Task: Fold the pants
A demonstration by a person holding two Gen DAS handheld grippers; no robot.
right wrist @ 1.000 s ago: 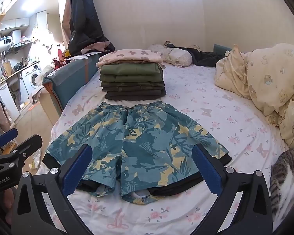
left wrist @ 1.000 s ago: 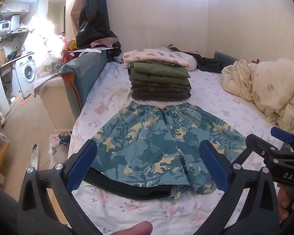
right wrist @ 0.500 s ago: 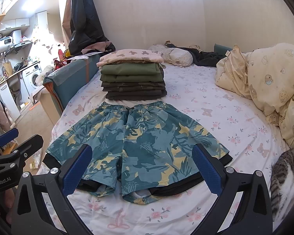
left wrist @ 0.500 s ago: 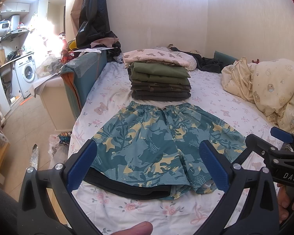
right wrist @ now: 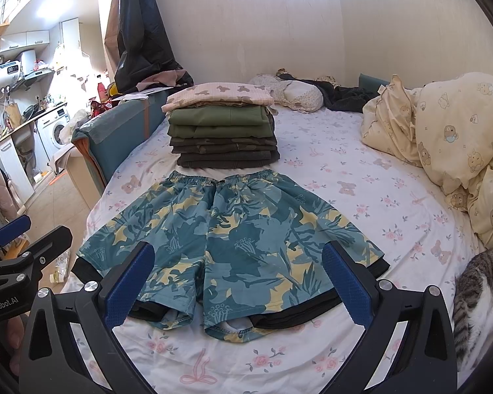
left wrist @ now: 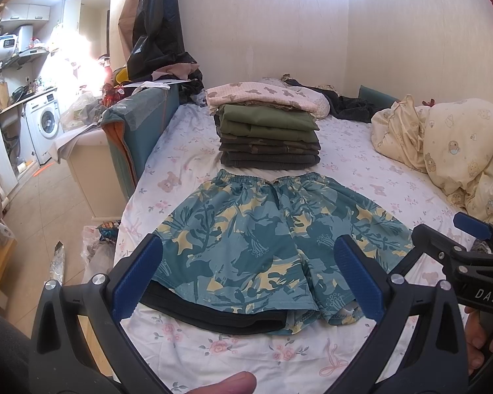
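Note:
Teal floral shorts (left wrist: 263,236) lie flat on the bed, waistband far, leg hems near; they also show in the right wrist view (right wrist: 233,239). A black garment (left wrist: 213,315) lies under them and sticks out at the hems. My left gripper (left wrist: 246,279) is open and empty, held above the near hems. My right gripper (right wrist: 236,282) is open and empty, also above the near hems. The right gripper shows at the right edge of the left wrist view (left wrist: 470,262); the left gripper shows at the left edge of the right wrist view (right wrist: 13,262).
A stack of folded clothes (left wrist: 266,134) stands just beyond the waistband. A cream duvet (left wrist: 443,151) is heaped at the right. A tabby cat (right wrist: 480,289) lies at the bed's near right. The bed edge, a teal headboard (left wrist: 131,131) and floor are at the left.

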